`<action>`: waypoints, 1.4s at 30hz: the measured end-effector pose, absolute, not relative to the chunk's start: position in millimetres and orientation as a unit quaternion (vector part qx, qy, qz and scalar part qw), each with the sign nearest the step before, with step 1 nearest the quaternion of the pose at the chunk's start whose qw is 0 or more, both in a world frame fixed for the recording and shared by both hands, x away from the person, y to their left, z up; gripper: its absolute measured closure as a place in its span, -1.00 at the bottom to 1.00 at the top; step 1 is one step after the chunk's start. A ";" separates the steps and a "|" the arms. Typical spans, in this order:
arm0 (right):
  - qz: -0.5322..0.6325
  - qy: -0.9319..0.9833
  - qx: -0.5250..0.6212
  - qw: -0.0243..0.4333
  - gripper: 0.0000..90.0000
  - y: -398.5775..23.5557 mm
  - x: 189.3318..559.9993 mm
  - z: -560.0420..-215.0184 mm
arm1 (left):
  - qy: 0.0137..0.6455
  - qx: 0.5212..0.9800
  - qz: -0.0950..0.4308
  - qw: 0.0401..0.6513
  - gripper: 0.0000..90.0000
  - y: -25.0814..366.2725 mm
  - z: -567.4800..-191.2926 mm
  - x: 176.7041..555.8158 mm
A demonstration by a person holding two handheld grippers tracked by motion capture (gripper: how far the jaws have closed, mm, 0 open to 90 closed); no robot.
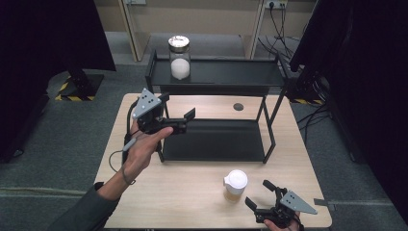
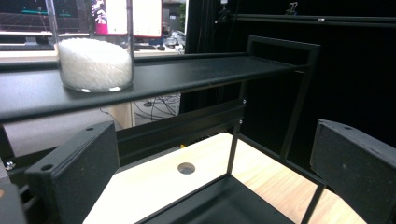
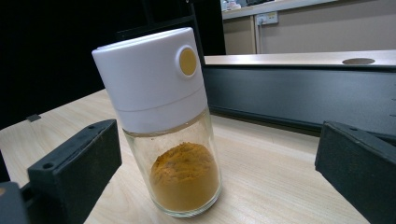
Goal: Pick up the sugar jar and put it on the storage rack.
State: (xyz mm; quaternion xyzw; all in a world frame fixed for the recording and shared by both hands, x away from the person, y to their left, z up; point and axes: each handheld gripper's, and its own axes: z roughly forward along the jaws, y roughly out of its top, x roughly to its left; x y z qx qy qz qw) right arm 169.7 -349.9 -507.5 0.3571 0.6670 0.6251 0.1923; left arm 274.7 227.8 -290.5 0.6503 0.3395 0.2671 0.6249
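A wooden table (image 1: 192, 192) carries a black two-tier rack (image 1: 216, 77). A spice jar (image 1: 235, 185) with a white cap and orange powder stands upright near the table's front edge. The right gripper (image 1: 263, 197) sits just beside it, jaws spread apart, not touching. The left gripper (image 1: 185, 120) hovers at the rack's left end, jaws apart and empty. A glass jar (image 1: 179, 57) of white grains stands on the top shelf.

Grey carpet floor (image 1: 57, 144), black curtains (image 1: 43, 33) on both sides, a pale wood bench (image 1: 192, 197), cables (image 1: 315, 115) trailing off right.
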 end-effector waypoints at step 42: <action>0.626 0.667 0.357 0.191 -0.99 -349.6 170.0 -507.7 | 0.350 0.668 0.225 0.617 -0.98 247.4 -408.7 233.6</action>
